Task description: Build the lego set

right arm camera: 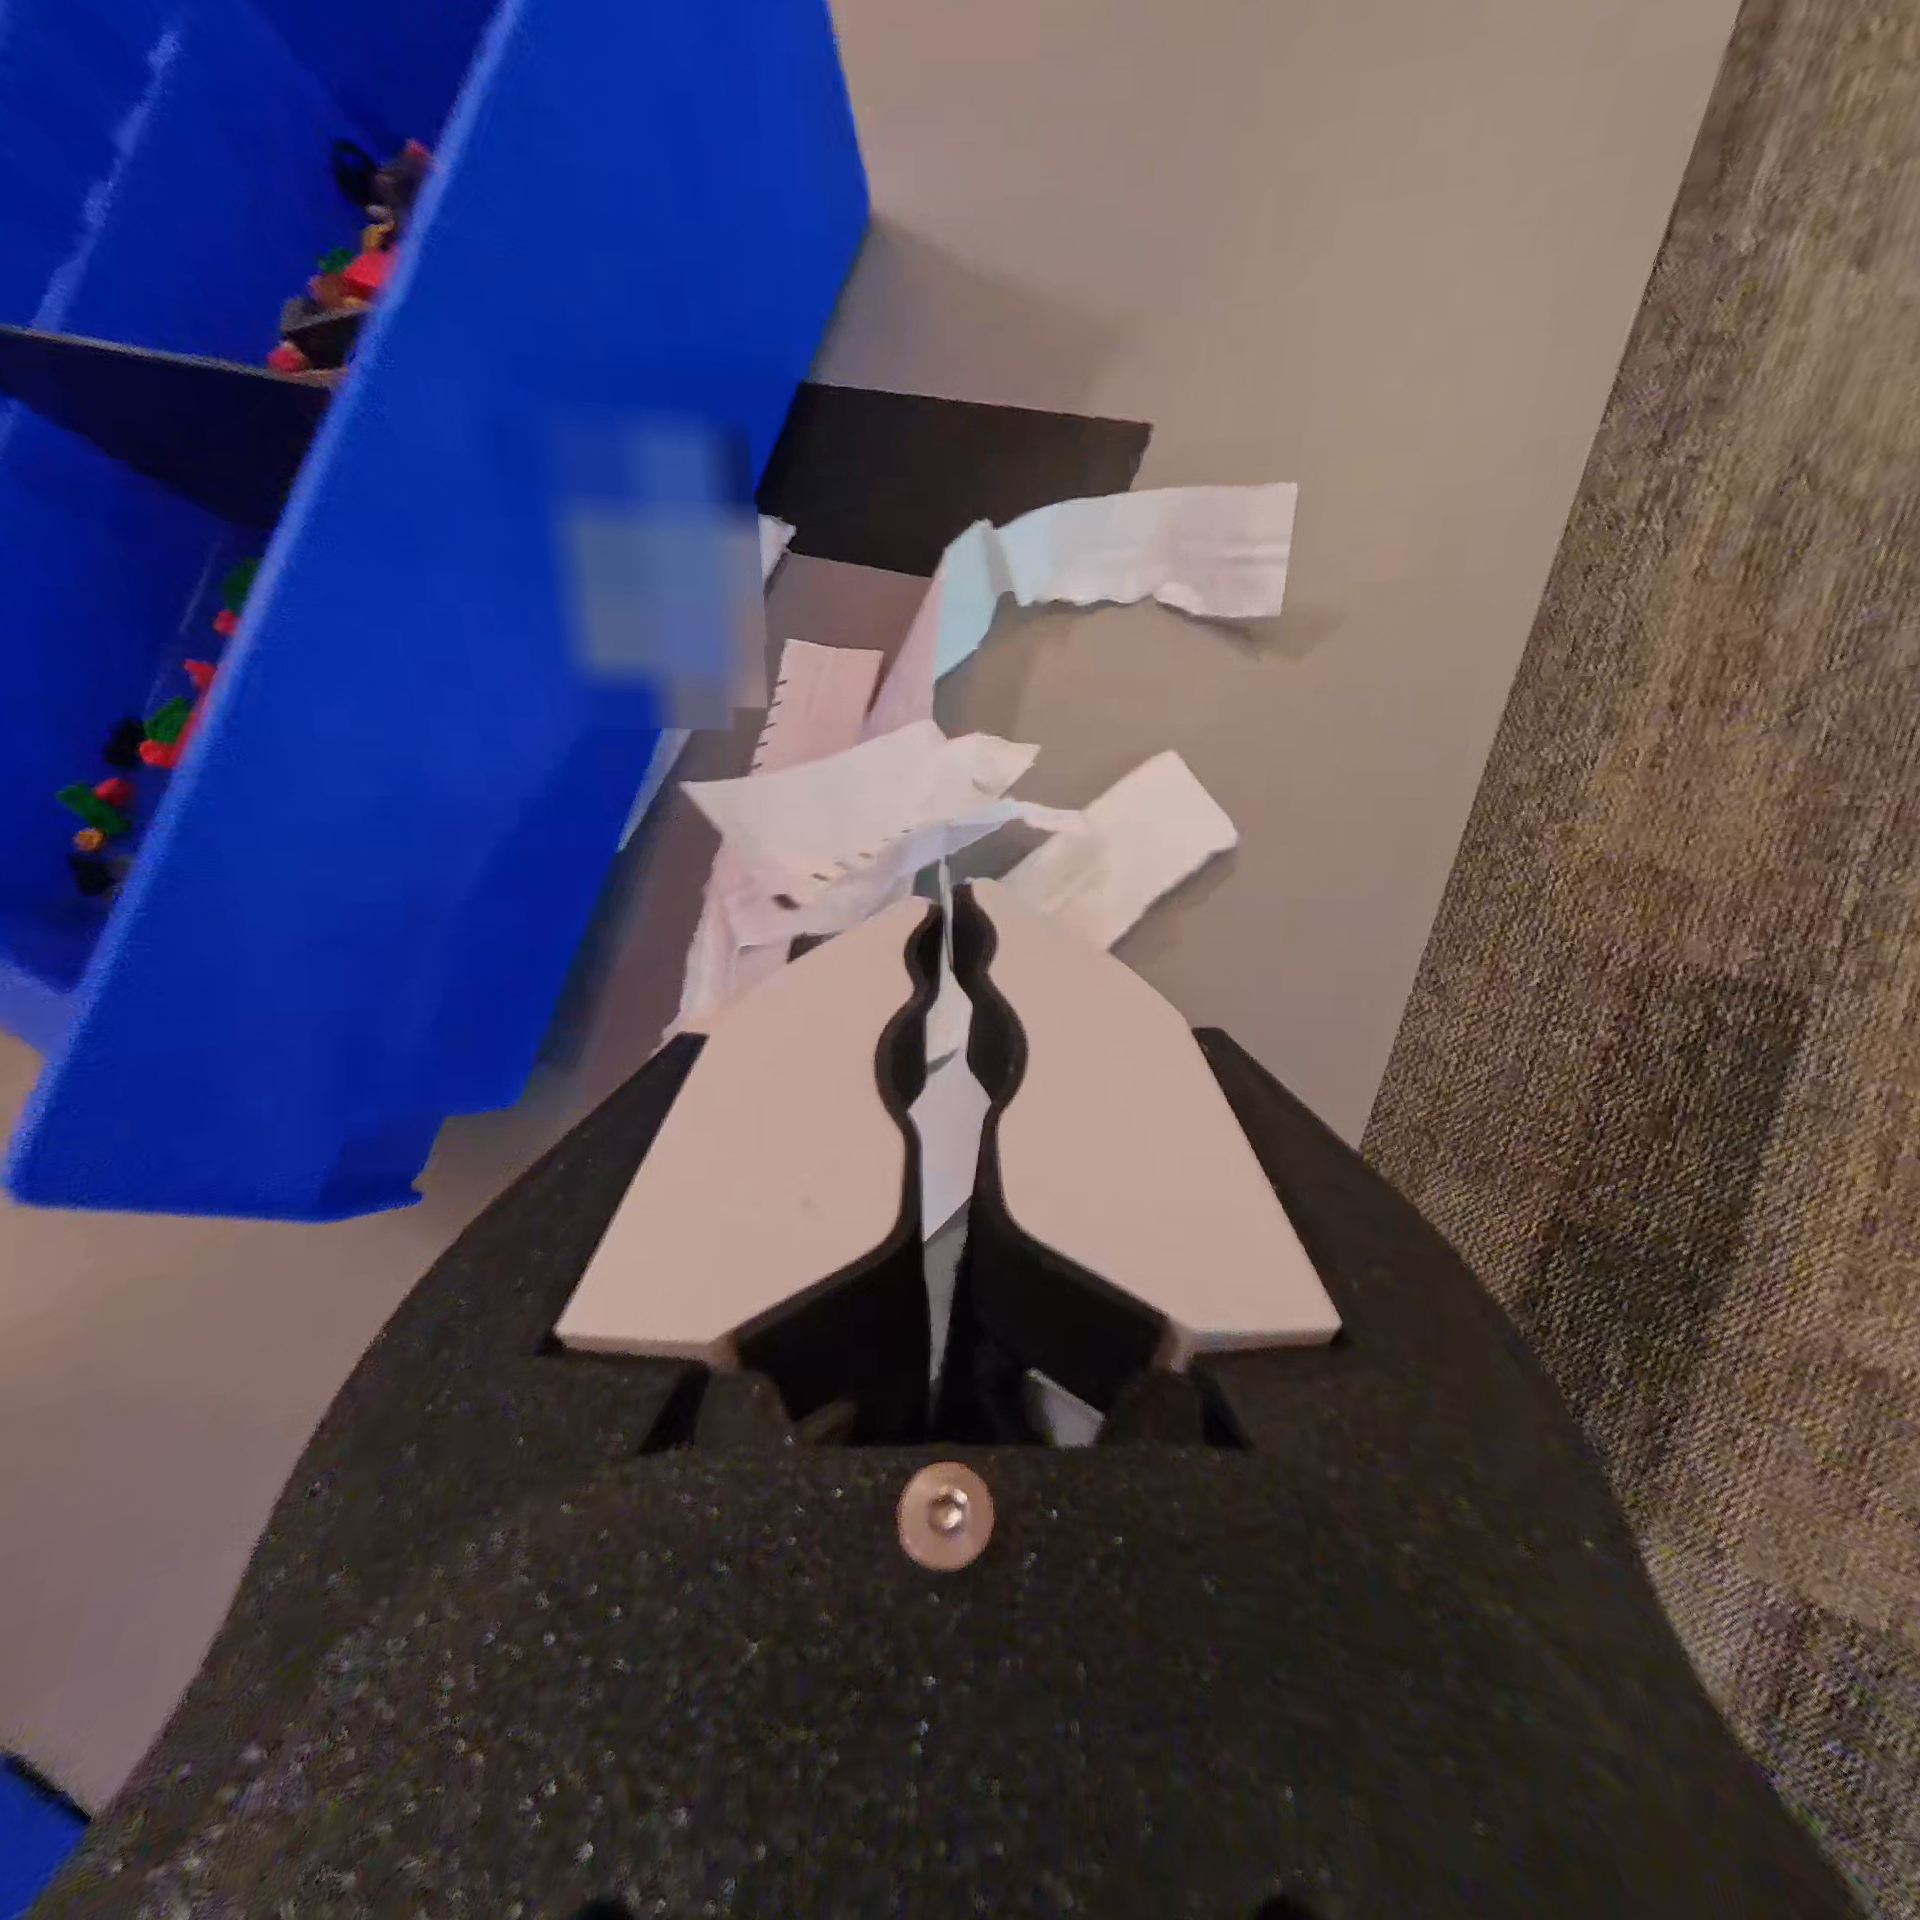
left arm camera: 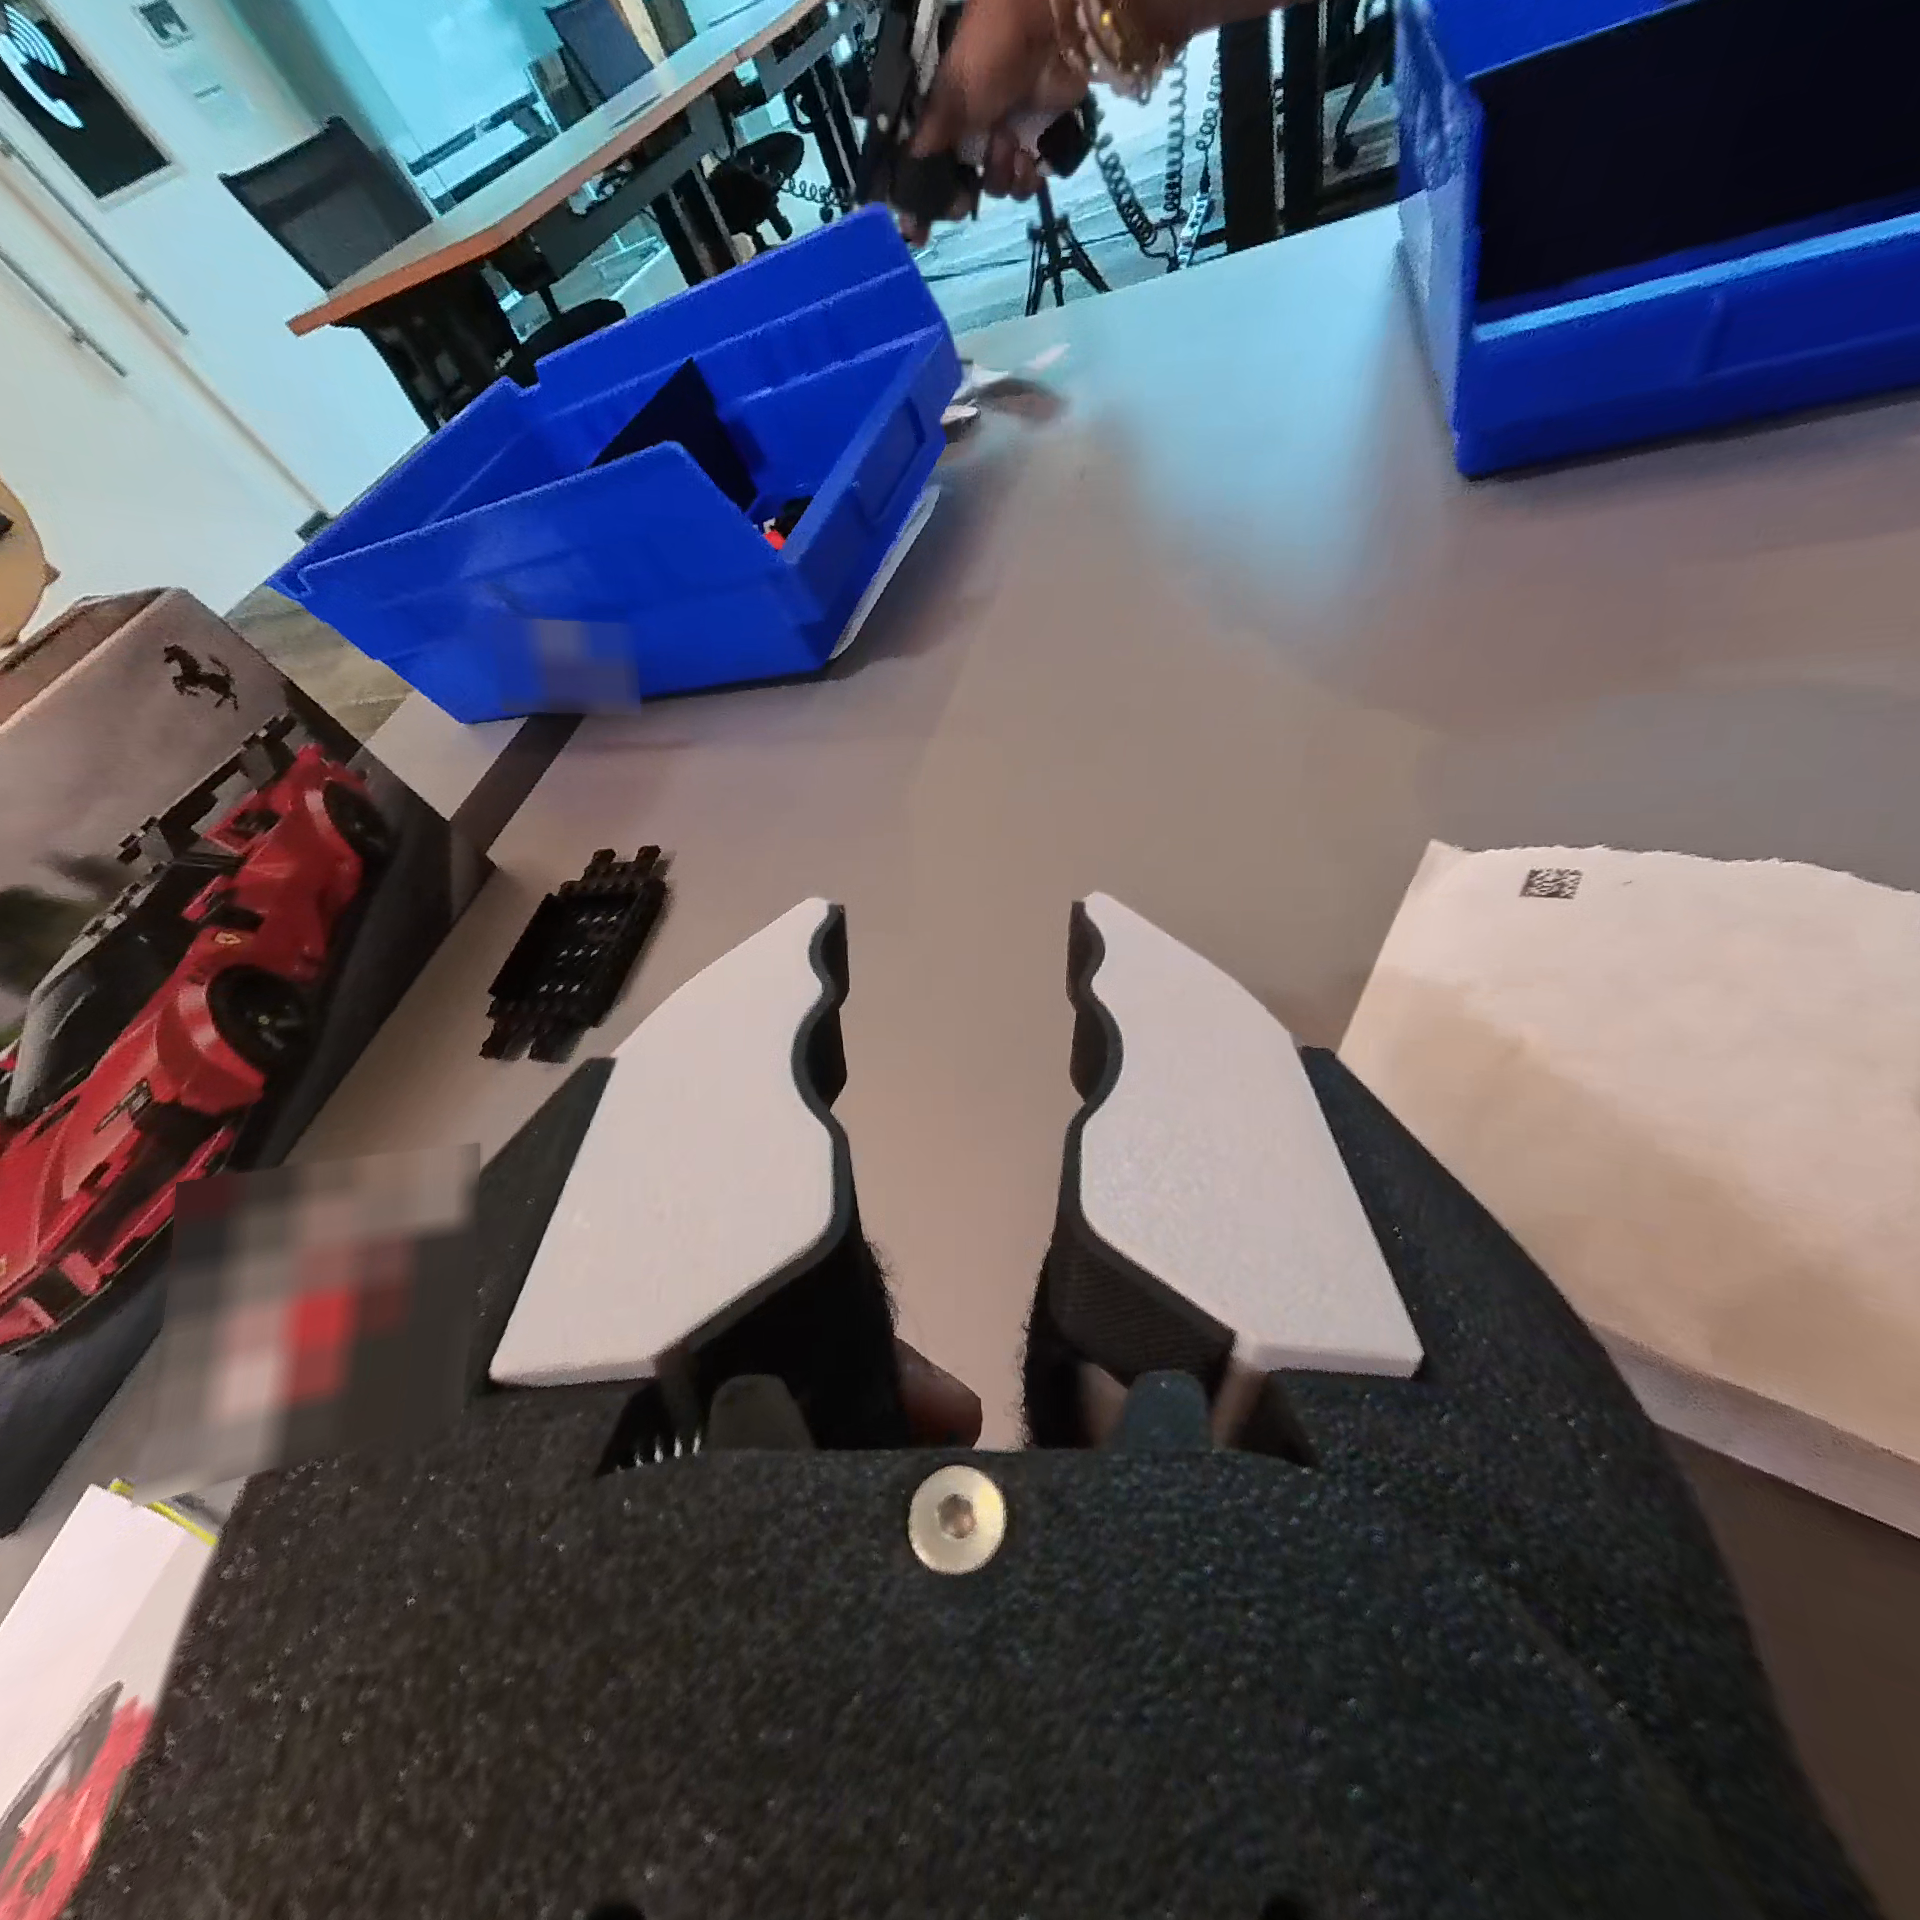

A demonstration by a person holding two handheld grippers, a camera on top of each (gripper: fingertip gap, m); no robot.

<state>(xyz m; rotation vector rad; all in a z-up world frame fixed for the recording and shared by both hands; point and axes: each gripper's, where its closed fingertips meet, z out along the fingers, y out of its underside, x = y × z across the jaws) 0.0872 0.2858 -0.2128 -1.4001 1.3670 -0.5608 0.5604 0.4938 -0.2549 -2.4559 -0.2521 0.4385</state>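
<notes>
I find my left gripper [left arm camera: 956, 925] spread wide, its pads apart with only bare grey worktop [left arm camera: 1195, 644] between them. Just to its left lies a black studded brick plate [left arm camera: 577, 961], flat on the worktop, clear of the fingers. Beyond that, at the left edge, sits a box printed with a red car [left arm camera: 187, 935]. A white paper bag [left arm camera: 1662, 1091] lies just right of the gripper. Farther on stand a blue bin [left arm camera: 644, 520] with a divider and, toward the far right corner, a second blue bin [left arm camera: 1662, 260].

My right gripper [right arm camera: 948, 914] is clamped on a thin strip of white torn paper [right arm camera: 940, 1091], which runs edge-on between the pressed pads. Ahead of the tips lies a heap of paper scraps [right arm camera: 862, 821] on the worktop, near its right edge, with carpet [right arm camera: 1662, 935] past it. A blue divided bin [right arm camera: 436, 727] holding small coloured bricks [right arm camera: 343, 281] stands just left of the heap
</notes>
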